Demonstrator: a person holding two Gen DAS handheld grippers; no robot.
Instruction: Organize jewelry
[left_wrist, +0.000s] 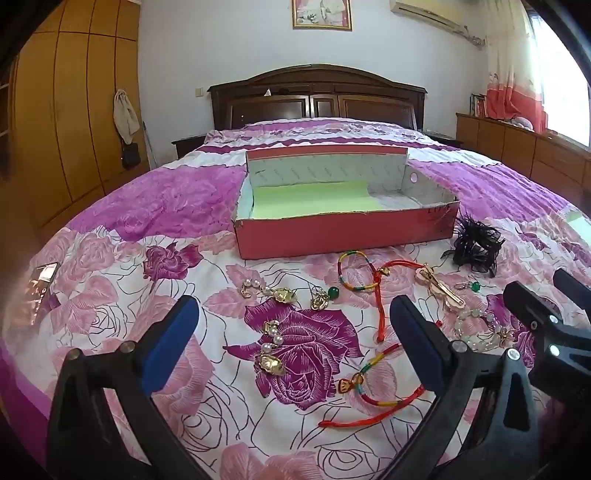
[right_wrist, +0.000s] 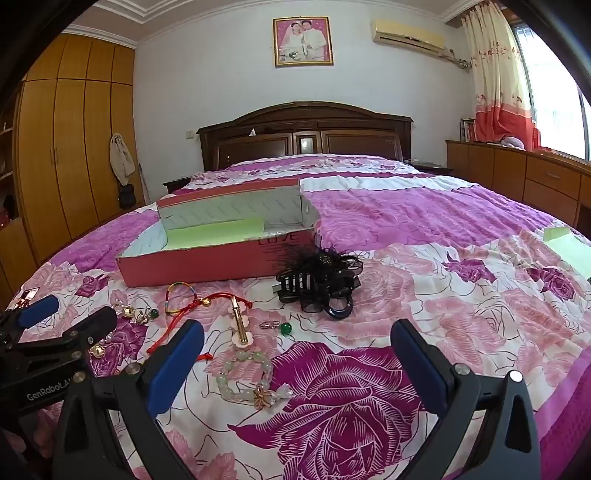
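Note:
An open red box (left_wrist: 343, 232) with a green liner lies on the bed; it also shows in the right wrist view (right_wrist: 207, 266). Jewelry lies scattered in front of it: gold pearl earrings (left_wrist: 271, 349), a multicolour cord bracelet (left_wrist: 356, 271), red cord bracelets (left_wrist: 373, 402), a gold hair clip (left_wrist: 441, 286), a green bead earring (right_wrist: 284, 327), a pale bead bracelet (right_wrist: 245, 380) and a black feather hair claw (right_wrist: 317, 284). My left gripper (left_wrist: 291, 332) is open above the gold pearl earrings. My right gripper (right_wrist: 295, 354) is open, just right of the bead bracelet.
The floral pink bedspread (right_wrist: 424, 295) covers the bed. A phone (left_wrist: 35, 291) lies at the left edge. A green sheet (right_wrist: 569, 251) lies at the right edge. A wardrobe (right_wrist: 66, 147) stands left, a wooden dresser (right_wrist: 517, 173) right.

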